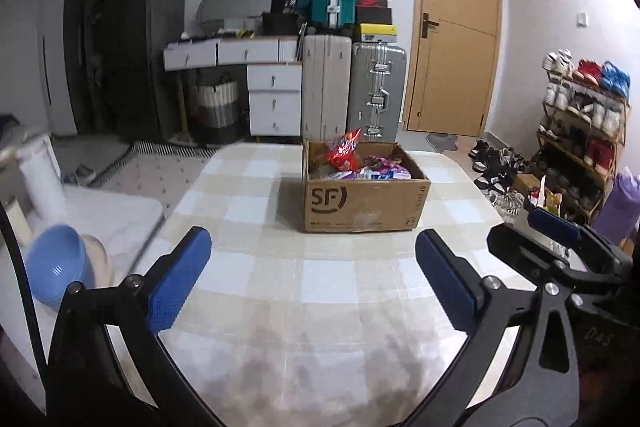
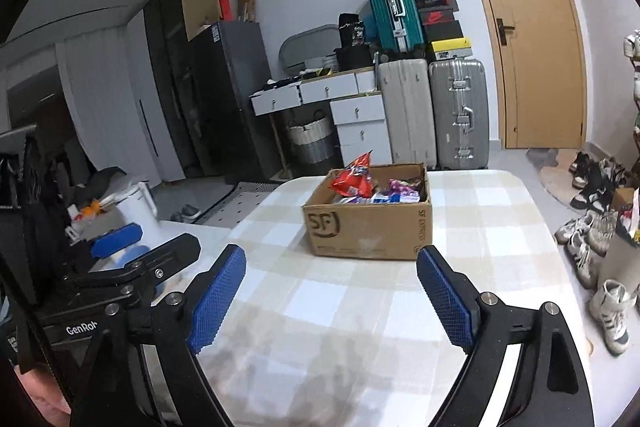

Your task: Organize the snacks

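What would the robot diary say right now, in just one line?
left gripper: open, empty | right gripper: open, empty | cardboard box: on table, holds snacks | nothing grasped

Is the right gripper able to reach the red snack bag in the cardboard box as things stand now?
Probably yes. The right gripper is open and empty, the checked table between it and the cardboard box is bare, the box has no lid, and the red snack bag sticks up above the rim.

A lived-in home room: at the far wall stand a white drawer desk (image 1: 256, 67), three suitcases (image 1: 376, 91) with shoe boxes (image 1: 374, 5) stacked on top, and a dark fridge (image 1: 148, 39); a wooden door (image 1: 456, 23) and a crowded shoe rack (image 1: 580, 131) on the right; a checked-cloth table (image 1: 280, 267) near
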Available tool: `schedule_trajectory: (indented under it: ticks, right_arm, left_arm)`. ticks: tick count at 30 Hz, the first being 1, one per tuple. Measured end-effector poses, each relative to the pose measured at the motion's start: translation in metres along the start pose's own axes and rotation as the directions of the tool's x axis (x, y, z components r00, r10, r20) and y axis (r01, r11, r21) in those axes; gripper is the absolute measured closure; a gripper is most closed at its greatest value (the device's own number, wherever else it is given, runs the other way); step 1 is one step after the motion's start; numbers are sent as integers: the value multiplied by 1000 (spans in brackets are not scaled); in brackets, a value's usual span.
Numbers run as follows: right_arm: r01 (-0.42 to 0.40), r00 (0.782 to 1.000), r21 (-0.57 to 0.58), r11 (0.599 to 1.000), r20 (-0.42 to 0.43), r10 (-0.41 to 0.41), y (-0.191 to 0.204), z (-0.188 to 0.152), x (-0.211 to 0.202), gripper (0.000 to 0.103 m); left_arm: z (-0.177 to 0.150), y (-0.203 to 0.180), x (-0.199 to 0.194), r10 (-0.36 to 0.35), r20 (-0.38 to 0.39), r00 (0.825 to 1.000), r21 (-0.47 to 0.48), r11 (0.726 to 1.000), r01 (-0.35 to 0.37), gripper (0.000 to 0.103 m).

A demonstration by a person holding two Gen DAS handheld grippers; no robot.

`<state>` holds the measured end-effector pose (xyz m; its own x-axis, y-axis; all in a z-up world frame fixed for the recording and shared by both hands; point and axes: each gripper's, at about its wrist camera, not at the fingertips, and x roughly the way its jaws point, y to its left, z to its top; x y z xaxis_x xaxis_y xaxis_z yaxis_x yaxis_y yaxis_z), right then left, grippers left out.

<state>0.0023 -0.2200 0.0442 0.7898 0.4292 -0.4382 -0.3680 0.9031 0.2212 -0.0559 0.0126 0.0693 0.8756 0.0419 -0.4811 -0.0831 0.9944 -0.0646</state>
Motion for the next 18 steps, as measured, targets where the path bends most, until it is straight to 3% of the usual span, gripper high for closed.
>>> schedule_trajectory:
  ticks: [8, 13, 18]
  right_arm:
    - [45, 999, -8, 999, -5, -45, -23, -28, 37, 12]
    - [52, 998, -30, 998, -19, -53, -27, -33, 40, 12]
    - [54, 999, 5, 999, -8, -54, -26, -35, 35, 9]
  left_arm:
    - [-9, 1, 66, -22, -66, 998, 35, 999, 24, 1]
    - [-10, -15, 68, 21, -8, 1000, 129, 991, -19, 1]
    - [-11, -13, 65, 24, 13, 1000, 70, 997, -25, 1]
